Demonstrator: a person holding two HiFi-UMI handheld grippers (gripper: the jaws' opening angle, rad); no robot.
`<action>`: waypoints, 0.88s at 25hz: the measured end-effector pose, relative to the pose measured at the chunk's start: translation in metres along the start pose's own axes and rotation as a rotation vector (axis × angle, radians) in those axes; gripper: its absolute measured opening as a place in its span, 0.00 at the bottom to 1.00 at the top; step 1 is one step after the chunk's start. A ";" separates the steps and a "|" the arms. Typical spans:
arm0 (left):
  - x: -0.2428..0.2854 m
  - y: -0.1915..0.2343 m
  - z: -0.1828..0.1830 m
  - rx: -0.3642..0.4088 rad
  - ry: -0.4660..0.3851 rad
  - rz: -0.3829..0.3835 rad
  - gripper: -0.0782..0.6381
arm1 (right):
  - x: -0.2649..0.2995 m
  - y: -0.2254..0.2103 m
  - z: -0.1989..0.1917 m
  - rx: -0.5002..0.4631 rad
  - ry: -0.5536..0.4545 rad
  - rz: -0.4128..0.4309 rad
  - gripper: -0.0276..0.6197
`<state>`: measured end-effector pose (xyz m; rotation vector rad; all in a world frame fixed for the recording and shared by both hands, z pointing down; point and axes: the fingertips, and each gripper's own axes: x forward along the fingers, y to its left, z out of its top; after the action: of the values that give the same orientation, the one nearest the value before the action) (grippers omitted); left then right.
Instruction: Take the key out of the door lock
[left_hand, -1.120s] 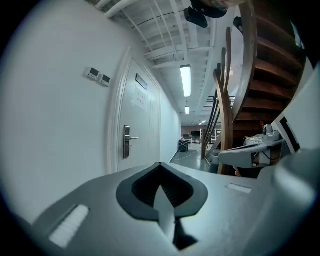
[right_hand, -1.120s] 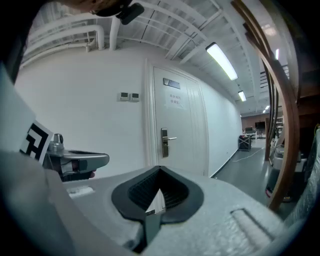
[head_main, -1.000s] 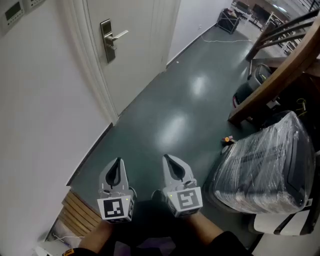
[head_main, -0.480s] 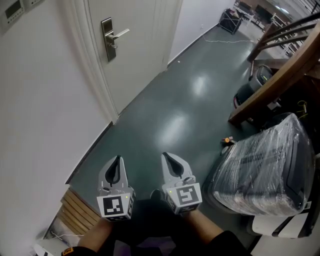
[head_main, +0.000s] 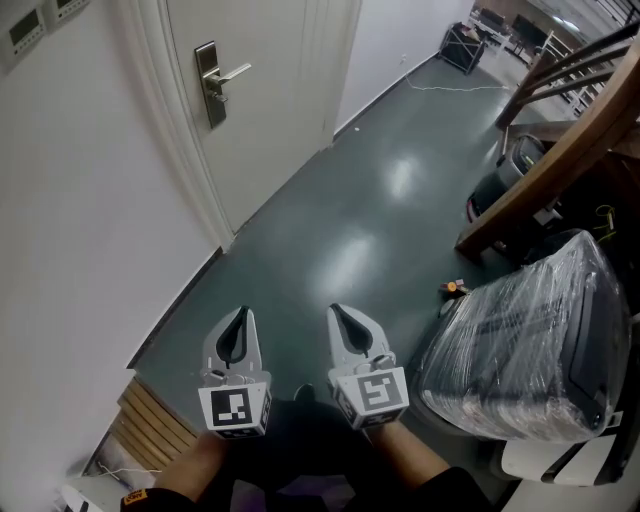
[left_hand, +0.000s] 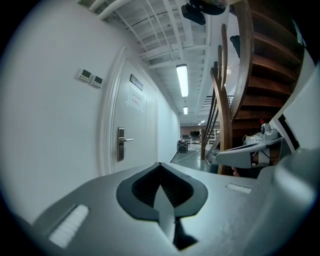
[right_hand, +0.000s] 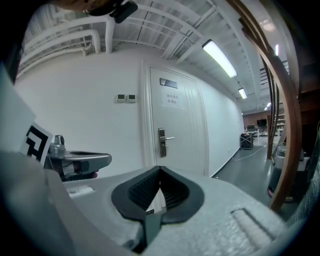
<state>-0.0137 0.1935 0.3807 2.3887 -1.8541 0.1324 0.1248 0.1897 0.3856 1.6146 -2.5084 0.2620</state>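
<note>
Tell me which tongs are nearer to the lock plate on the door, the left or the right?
Left. The left tongs are on the side of the door, though far short of the lock plate; the right tongs are beside them, further out over the floor.

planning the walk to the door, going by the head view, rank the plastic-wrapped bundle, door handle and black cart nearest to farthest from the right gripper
Measured from the right gripper:
1. plastic-wrapped bundle, on the floor just to its right.
2. door handle, ahead and to the left, on the white door.
3. black cart, far down the corridor, at the upper right.
</note>
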 end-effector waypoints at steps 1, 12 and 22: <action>0.002 -0.005 0.000 0.003 0.000 0.000 0.13 | -0.001 -0.004 -0.002 0.002 -0.001 0.005 0.03; 0.045 -0.005 -0.005 0.022 0.010 -0.009 0.13 | 0.030 -0.038 -0.003 0.019 0.015 -0.002 0.03; 0.156 0.061 0.007 -0.002 0.012 -0.013 0.13 | 0.147 -0.054 0.024 -0.007 0.030 -0.020 0.03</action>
<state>-0.0340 0.0276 0.3978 2.3925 -1.8326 0.1439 0.1132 0.0317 0.3974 1.6202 -2.4667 0.2725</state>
